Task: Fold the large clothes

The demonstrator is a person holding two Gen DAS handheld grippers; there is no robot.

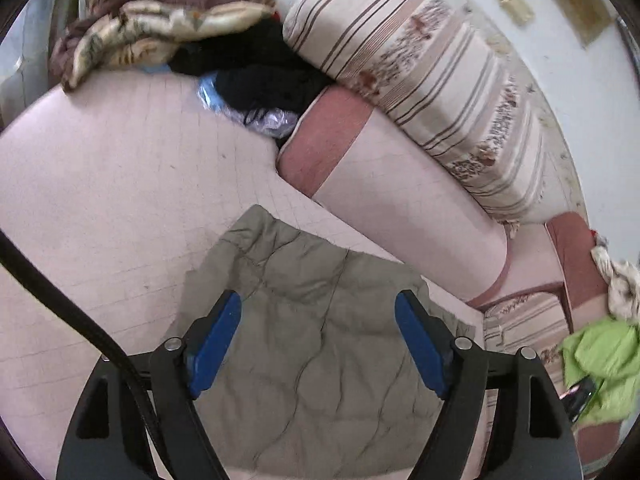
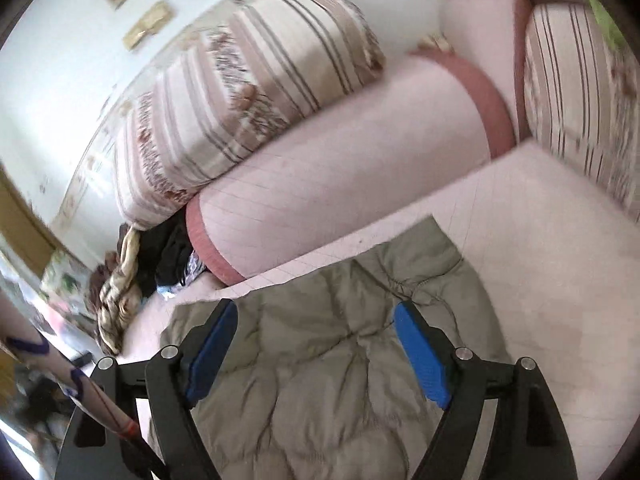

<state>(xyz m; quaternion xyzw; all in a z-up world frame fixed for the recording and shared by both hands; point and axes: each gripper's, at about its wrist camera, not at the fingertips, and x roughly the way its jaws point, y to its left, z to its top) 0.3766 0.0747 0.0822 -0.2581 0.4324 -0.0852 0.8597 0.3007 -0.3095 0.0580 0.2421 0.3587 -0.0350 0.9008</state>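
Jaws wide and empty on left gripper (image 1: 318, 344) and right gripper (image 2: 316, 350) above olive quilted puffy jacket (image 1: 312, 320) on pink bed sheet (image 1: 100, 200); regrip matching hem corners, keep edges aligned.

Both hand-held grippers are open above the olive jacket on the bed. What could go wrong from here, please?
1. The jacket looks puffy and creased, so the fold may spring open now that the left hand-held gripper and the right hand-held gripper hold nothing.
2. The bolster lies close behind the jacket; a further fold that way may bump it.
3. A dark strap hangs beside the left gripper and could snag the fabric.
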